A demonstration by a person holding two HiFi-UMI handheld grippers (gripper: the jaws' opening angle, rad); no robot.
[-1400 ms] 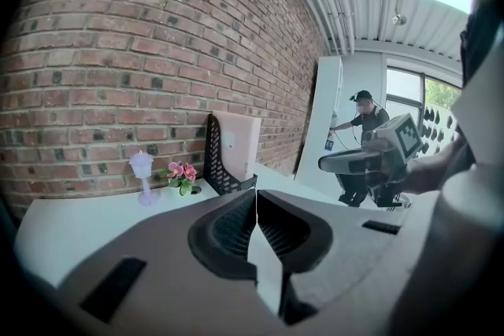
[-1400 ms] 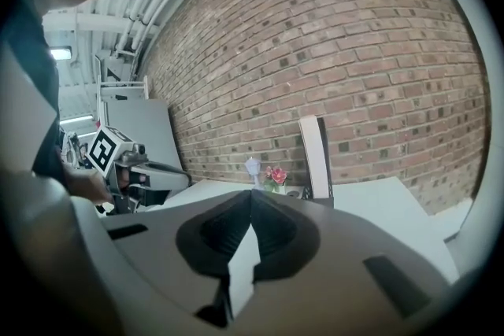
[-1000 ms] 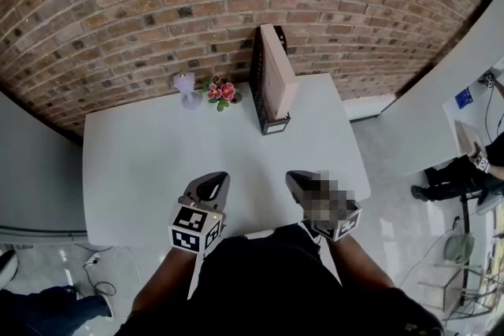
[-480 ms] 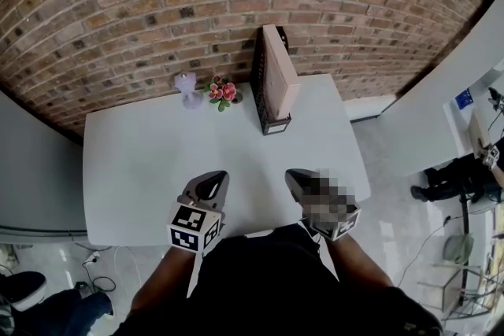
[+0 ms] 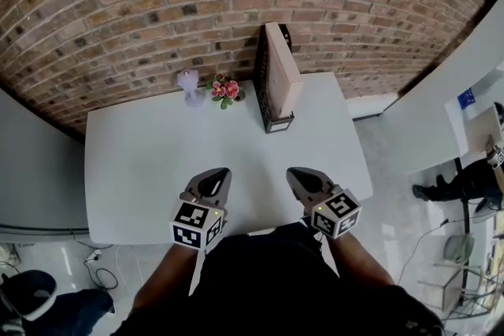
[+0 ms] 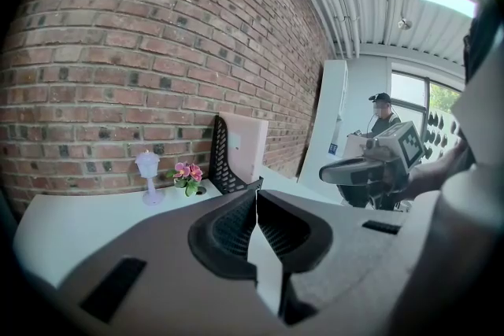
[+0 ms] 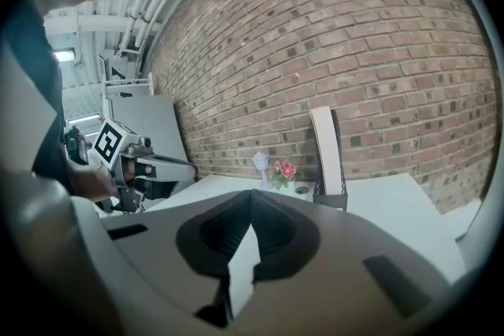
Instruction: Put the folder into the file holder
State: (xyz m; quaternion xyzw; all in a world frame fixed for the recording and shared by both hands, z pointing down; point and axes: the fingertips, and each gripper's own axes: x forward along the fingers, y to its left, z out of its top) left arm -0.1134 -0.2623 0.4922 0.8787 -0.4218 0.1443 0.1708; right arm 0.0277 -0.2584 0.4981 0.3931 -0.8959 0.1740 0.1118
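Note:
A pale pink folder (image 5: 279,72) stands upright inside the black mesh file holder (image 5: 262,94) at the back of the white table (image 5: 150,161), against the brick wall. The folder (image 6: 245,145) and holder (image 6: 223,165) show far ahead in the left gripper view, and the folder (image 7: 326,150) in its holder (image 7: 330,196) in the right gripper view. My left gripper (image 5: 217,176) and right gripper (image 5: 297,175) hover near the table's front edge, well short of the holder. Both are shut with nothing between the jaws.
A small lilac lamp (image 5: 189,86) and a pot of pink flowers (image 5: 224,90) stand left of the holder by the wall. A person (image 5: 465,183) is on the floor area at the far right. A white partition (image 5: 441,90) runs along the right.
Both grippers stay at the table's front edge. The view has shifted slightly, and the person at the far right has moved.

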